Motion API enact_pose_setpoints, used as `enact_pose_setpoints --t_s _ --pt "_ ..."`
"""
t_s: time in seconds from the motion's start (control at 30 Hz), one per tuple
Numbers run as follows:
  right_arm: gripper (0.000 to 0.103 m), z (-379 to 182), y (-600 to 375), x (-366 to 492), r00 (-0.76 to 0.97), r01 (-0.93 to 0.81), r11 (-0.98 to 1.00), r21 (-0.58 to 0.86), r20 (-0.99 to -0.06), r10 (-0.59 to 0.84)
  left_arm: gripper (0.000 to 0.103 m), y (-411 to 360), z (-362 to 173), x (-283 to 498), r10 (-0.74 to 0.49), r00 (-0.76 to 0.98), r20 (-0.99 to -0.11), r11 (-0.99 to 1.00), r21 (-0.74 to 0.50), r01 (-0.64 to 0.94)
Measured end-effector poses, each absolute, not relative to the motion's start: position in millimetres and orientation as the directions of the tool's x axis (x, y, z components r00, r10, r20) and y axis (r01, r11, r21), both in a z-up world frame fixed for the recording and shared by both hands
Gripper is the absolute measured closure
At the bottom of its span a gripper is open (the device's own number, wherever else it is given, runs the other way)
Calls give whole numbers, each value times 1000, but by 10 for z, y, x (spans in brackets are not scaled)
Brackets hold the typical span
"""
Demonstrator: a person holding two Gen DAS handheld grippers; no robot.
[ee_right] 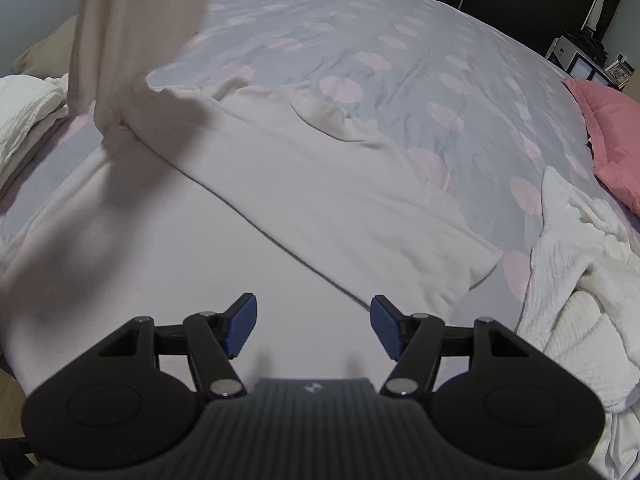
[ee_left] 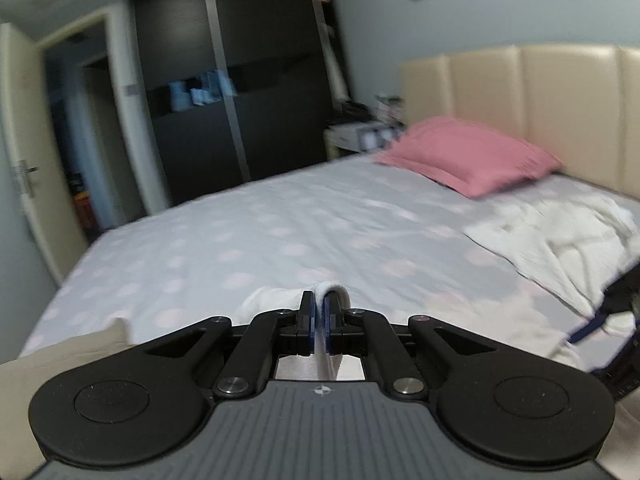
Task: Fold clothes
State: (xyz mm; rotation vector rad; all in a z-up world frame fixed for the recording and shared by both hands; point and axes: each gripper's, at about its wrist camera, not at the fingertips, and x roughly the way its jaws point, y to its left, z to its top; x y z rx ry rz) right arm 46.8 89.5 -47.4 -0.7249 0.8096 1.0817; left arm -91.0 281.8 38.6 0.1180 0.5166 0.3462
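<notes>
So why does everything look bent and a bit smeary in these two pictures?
Left wrist view: the fisheye lens curves the headboard, and the pillow is smeared by motion blur. Right wrist view: the bed bulges like a dome, and the lifted sleeve is blurred.

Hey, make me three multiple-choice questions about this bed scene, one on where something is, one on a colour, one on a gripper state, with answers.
1. Where does the pillow lie?
A. on the floor
B. on the bed by the headboard
C. inside the wardrobe

2. What colour is the pillow?
A. pink
B. green
C. black

3. How does the left gripper stand?
A. wide open
B. out of view
C. shut on the pale garment

Answers: 1 B, it rests on the bed just before the cream headboard. 2 A, it is plainly pink in both views. 3 C, its fingers pinch a white cloth edge, while the right gripper is open above the garment.
</notes>
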Motion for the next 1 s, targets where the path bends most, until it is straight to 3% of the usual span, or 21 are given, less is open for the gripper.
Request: enact_pose_setpoints --t_s 0.3,0.4,0.43,0.47,0.73,0.83,1.0 --pt "37 -587 896 502 252 -947 294 -129 -865 433 97 2542 -261 -324 223 722 -656 974 183 -134" --pt "37 -607 902 499 251 -949 288 -131 -866 432 72 2556 -286 -352 198 720 -665 980 161 -121" --pt "37 -608 901 495 250 -949 286 -131 -866 434 57 2564 -258 -384 191 726 -660 981 153 -119" --pt "37 -604 905 484 249 -951 282 -130 -863 440 49 2572 -233 -396 190 733 -653 981 149 -122" --pt "40 -539 1100 243 176 -978 190 -88 -834 523 50 2858 -166 -629 302 704 -643 953 178 -247" --pt "50 -533 1250 80 131 -989 128 -72 -827 547 50 3023 -185 -751 358 664 -657 931 201 -304" --pt "51 -609 1548 -152 33 -999 36 -15 -820 572 50 3309 -259 -992 423 592 -687 896 216 -389"
